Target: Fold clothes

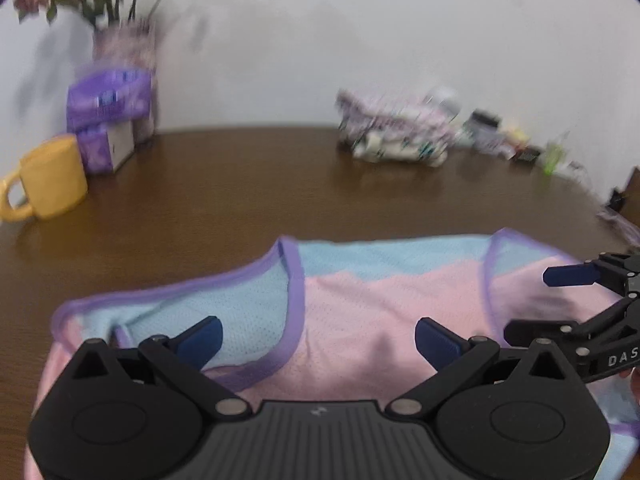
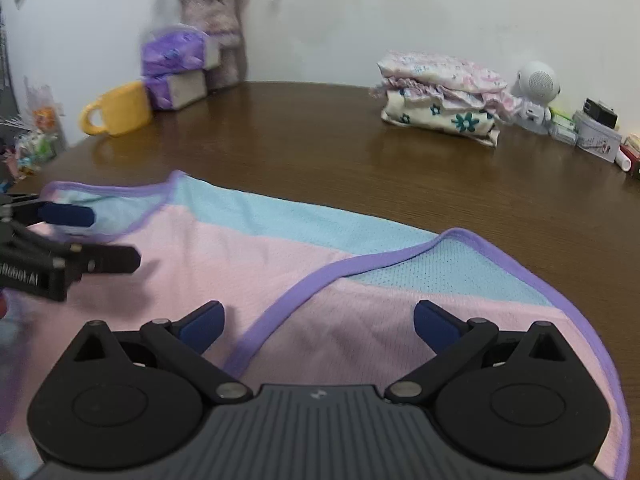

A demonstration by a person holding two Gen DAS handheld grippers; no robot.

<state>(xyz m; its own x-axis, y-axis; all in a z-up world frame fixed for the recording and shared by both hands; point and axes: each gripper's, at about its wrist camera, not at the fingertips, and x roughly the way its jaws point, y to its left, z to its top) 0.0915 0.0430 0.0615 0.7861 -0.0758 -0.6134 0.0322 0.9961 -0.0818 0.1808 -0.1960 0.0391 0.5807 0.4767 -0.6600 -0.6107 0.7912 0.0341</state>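
A shirt [image 2: 280,248] lies flat on the table [image 2: 320,140]. Behind it, a cup [image 2: 120,110] stands at the left and folded clothes [image 2: 440,96] at the right.

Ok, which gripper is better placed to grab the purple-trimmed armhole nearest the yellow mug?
Left, likely. The open left gripper hovers right over that purple-trimmed armhole of the pink and blue mesh top, on the side nearer the yellow mug. The open right gripper sits over the opposite armhole.
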